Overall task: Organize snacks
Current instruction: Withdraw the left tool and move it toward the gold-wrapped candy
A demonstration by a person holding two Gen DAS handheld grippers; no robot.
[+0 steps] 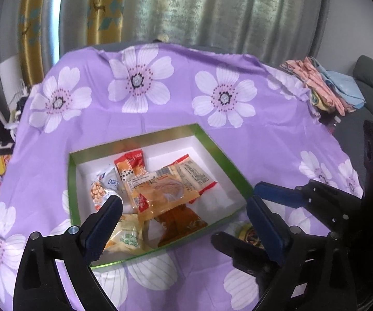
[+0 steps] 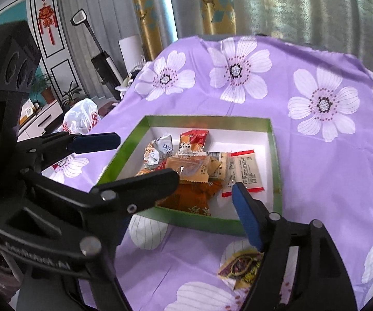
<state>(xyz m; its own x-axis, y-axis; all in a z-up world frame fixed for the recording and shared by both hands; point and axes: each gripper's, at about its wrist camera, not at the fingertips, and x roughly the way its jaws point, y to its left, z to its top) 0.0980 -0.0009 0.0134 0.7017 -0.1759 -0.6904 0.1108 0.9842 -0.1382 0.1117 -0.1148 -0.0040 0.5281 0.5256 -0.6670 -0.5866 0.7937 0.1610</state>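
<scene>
One packet is left outside, by our reading; from the left wrist, our left gripper (image 1: pixel 184 207) hangs wide open and empty over the green box (image 1: pixel 220 153), where several snack packets (image 1: pixel 160 189) lie heaped toward its near-left; the stray purple packet (image 1: pixel 250 233) peeks out just beside the box's near corner. From the right wrist, our right gripper (image 2: pixel 207 181) gapes empty too; we'd drop it straight down on that packet (image 2: pixel 241 264), pinch its crimped edge, then lift into the bare right part of the box (image 2: pixel 274 155).
</scene>
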